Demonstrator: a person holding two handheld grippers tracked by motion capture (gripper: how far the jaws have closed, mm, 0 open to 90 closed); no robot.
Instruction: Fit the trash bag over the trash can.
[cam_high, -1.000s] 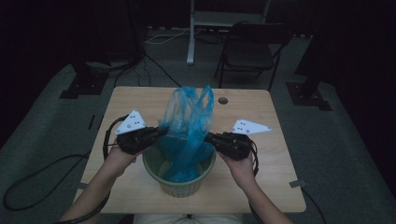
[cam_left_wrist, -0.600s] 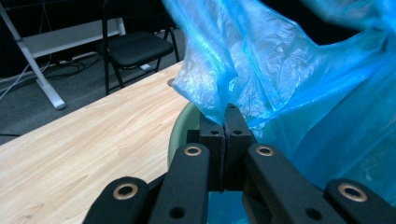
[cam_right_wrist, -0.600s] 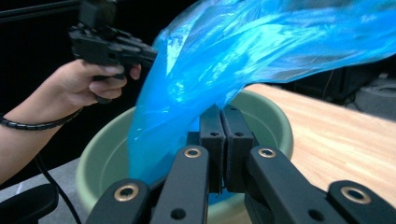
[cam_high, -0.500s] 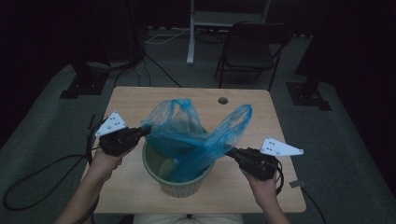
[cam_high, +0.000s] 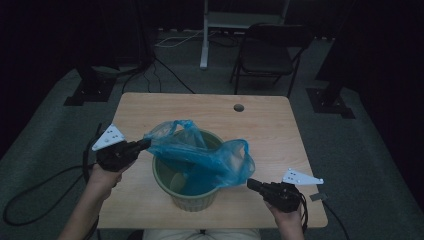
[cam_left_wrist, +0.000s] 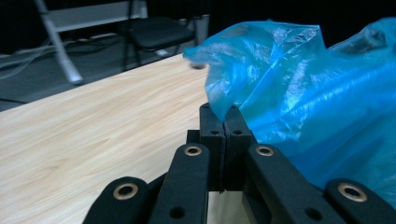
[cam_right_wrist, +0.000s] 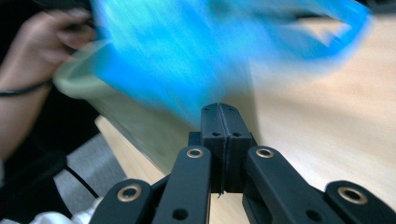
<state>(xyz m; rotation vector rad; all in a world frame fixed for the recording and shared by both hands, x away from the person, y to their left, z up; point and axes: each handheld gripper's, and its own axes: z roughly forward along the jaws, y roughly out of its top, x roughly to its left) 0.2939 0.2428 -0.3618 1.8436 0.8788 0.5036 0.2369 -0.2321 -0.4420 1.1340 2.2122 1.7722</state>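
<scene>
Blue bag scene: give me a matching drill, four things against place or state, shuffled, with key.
Things:
1. blue bag
2. green bin
3. left tool
4. folding chair

Places or states:
A. on the floor beyond the far edge of the table
B. shut on the bag's edge at the bin's left side
C. stands on the table near its front edge
D. spread over the bin's mouth, partly hanging inside

Pairs: 1-D, 2-C, 3-B, 4-A
</scene>
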